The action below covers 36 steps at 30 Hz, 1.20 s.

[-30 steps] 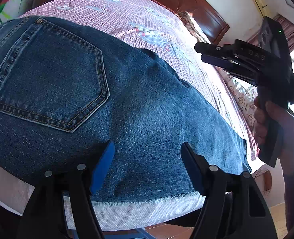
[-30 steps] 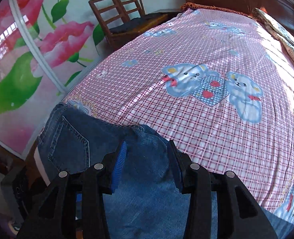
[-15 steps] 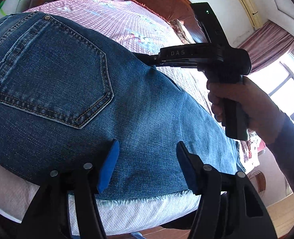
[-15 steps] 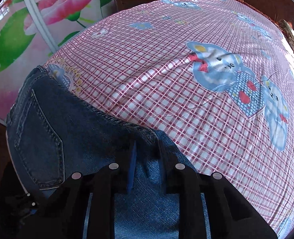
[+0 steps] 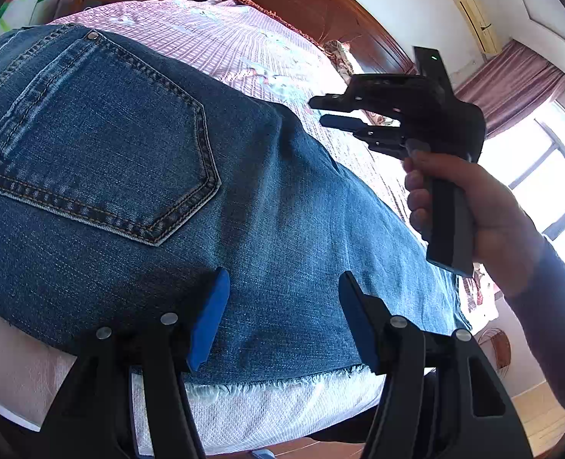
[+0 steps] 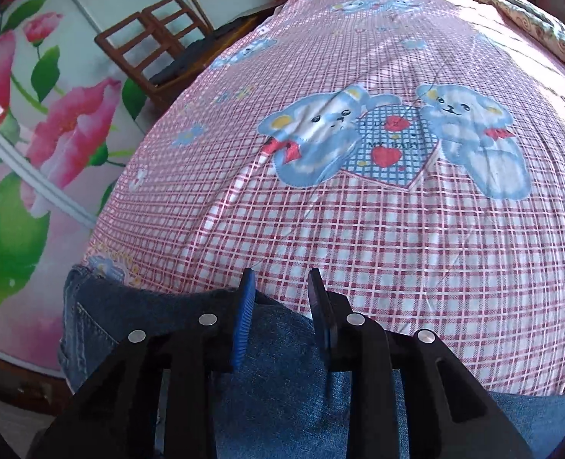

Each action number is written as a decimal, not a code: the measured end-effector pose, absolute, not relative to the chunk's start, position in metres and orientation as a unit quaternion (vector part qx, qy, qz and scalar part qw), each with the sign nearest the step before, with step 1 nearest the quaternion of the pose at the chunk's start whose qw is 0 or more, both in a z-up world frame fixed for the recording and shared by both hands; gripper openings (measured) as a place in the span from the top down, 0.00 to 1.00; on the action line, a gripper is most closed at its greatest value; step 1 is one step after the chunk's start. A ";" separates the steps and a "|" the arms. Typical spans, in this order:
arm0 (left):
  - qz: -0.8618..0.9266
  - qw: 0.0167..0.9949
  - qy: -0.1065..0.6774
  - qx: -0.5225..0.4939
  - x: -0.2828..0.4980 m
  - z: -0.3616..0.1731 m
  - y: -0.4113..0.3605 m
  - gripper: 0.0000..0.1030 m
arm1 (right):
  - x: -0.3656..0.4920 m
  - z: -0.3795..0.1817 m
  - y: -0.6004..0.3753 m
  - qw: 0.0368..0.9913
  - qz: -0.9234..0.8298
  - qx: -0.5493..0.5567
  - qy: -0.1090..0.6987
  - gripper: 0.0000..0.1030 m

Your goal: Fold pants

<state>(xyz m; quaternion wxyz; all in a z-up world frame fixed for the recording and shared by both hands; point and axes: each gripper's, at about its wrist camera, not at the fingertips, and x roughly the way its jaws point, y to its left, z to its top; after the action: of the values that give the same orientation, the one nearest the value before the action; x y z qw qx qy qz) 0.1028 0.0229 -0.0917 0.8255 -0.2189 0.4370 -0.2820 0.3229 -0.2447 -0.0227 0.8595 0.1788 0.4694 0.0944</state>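
Blue jeans (image 5: pixel 282 199) lie flat on the bed, back pocket (image 5: pixel 102 145) up and the frayed hem (image 5: pixel 282 384) at the near mattress edge. My left gripper (image 5: pixel 284 273) is open just over the denim near that hem, with nothing pinched. A hand (image 5: pixel 485 210) holds my right gripper (image 5: pixel 316 111) in the air above the jeans' far edge. In the right wrist view the right gripper (image 6: pixel 280 272) hovers over that edge of the jeans (image 6: pixel 282 382). Its jaws are opening, and no cloth is between them.
A pink checked sheet (image 6: pixel 359 248) with blue bear prints covers the bed beyond the jeans. A wooden headboard (image 5: pixel 320 11) is at the back and a wooden chair (image 6: pixel 148 46) stands beside the bed. The white mattress side (image 5: pixel 263 413) drops off below the hem.
The right gripper dipped to the jeans' far edge and closed there half a second ago, then lifted off, rolled and came apart. The left gripper stayed in place.
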 end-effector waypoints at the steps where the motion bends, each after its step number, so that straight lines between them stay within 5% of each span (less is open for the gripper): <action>1: -0.281 0.825 0.437 -0.220 0.102 -0.092 0.024 0.43 | 0.312 -0.017 -0.254 0.859 0.111 0.224 0.447 0.73; 7: -0.278 0.827 0.436 -0.222 0.101 -0.093 0.028 0.43 | 0.258 -0.053 -0.269 0.808 0.181 0.340 0.447 0.73; 9: -0.278 0.827 0.437 -0.220 0.100 -0.094 0.027 0.43 | 0.254 -0.082 -0.285 0.799 0.136 0.343 0.475 0.90; 18: -0.266 0.837 0.435 -0.200 0.098 -0.090 0.018 0.42 | 0.056 -0.036 -0.408 0.832 0.033 0.461 0.308 0.90; 22: -0.263 0.838 0.433 -0.201 0.096 -0.087 0.012 0.42 | -0.073 -0.068 -0.499 0.787 -0.125 0.557 0.236 0.67; 26: -0.261 0.837 0.433 -0.207 0.097 -0.086 0.012 0.42 | -0.138 -0.085 -0.537 0.758 -0.170 0.607 0.167 0.67; 36: -0.243 0.837 0.444 -0.209 0.098 -0.085 0.010 0.42 | -0.119 -0.118 -0.547 0.729 -0.134 0.658 0.128 0.67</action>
<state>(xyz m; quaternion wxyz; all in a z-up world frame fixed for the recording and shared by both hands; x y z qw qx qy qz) 0.0980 0.0097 -0.0847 0.8370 -0.2089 0.4435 -0.2430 -0.1190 -0.5469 -0.1184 0.7294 0.6585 0.1284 -0.1335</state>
